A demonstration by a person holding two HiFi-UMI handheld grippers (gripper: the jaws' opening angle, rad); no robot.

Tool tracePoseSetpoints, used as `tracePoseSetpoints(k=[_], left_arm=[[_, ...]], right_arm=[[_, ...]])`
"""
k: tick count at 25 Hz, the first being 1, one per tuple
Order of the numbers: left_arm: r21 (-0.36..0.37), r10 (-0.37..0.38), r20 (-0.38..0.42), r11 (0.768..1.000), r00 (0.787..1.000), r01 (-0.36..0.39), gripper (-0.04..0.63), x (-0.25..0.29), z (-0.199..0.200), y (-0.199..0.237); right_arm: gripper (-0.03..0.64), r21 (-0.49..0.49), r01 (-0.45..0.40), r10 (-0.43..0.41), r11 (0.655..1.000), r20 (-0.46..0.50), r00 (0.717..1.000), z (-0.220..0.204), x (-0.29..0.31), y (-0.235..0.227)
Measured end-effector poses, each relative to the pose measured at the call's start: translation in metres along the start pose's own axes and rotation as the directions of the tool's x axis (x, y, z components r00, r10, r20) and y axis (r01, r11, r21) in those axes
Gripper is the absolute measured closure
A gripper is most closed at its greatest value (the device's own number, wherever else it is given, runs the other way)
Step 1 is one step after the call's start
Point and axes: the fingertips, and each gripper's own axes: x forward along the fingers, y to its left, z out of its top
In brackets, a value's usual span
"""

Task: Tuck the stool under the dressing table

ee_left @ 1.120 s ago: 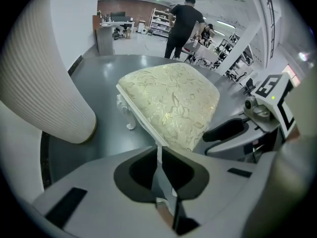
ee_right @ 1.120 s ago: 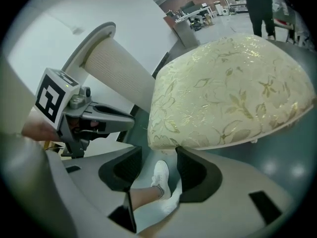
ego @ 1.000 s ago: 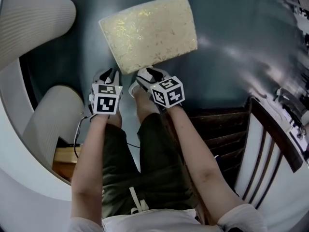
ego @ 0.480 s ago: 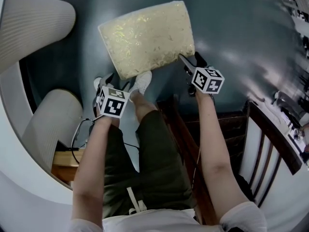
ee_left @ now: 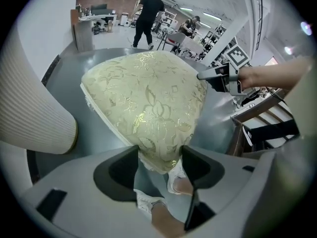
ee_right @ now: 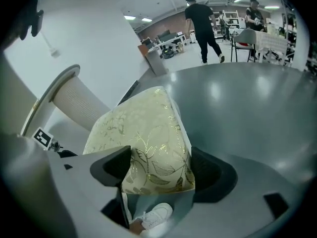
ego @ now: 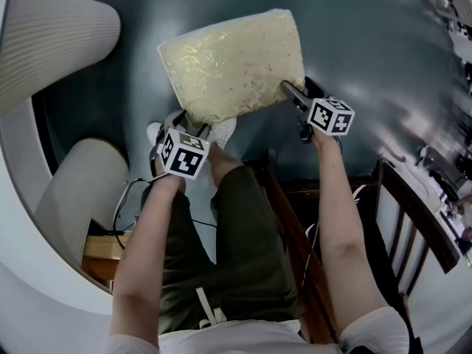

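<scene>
Left gripper (ee_left: 158,158) and right gripper (ee_right: 159,168), jaws just now opening, loosely straddle corners of the floral stool (ego: 232,63)

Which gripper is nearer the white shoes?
The left gripper, at the stool corner beside the white shoes; the right gripper is farther right. Both have just been opening, stool corners between their fingers.

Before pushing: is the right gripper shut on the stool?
Open: right gripper has just been opening its jaws; the stool corner sits between them, not visibly squeezed.

Dark grey floor (ego: 383,50) w/ cream-cushioned stool (ego: 232,65) standing on it, white shoe (ego: 223,130) just beside.
</scene>
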Motion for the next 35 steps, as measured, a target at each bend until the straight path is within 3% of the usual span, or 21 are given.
tracePoseSetpoints(k=[5, 12, 25, 35], left_arm=[[0.007, -0.018, -0.002, 1.0, 1.0, 0.018, 0.334, 0.001, -0.001, 0.002], [0.001, 0.038, -0.02, 0.999, 0.999, -0.038, 0.35, -0.014, 0.001, 0.002], [-0.033, 0.128, -0.054, 0.991, 0.99, -0.13, 0.398, -0.019, 0.003, 0.012], [-0.101, 0.207, -0.095, 0.971, 0.974, -0.216, 0.416, -0.024, 0.004, 0.004]], right_arm=[[0.249, -0.012, 0.0, 0.0, 1.0, -0.033, 0.999, -0.003, 0.003, -0.001], [0.262, -0.013, -0.014, 0.014, 1.0, -0.016, 1.0, 0.005, -0.005, 0.014], [0.27, 0.023, -0.032, 0.033, 0.999, -0.051, 0.998, -0.02, -0.005, 0.014], [0.278, -0.036, -0.089, 0.085, 0.995, -0.088, 0.992, -0.013, -0.005, 0.016]])
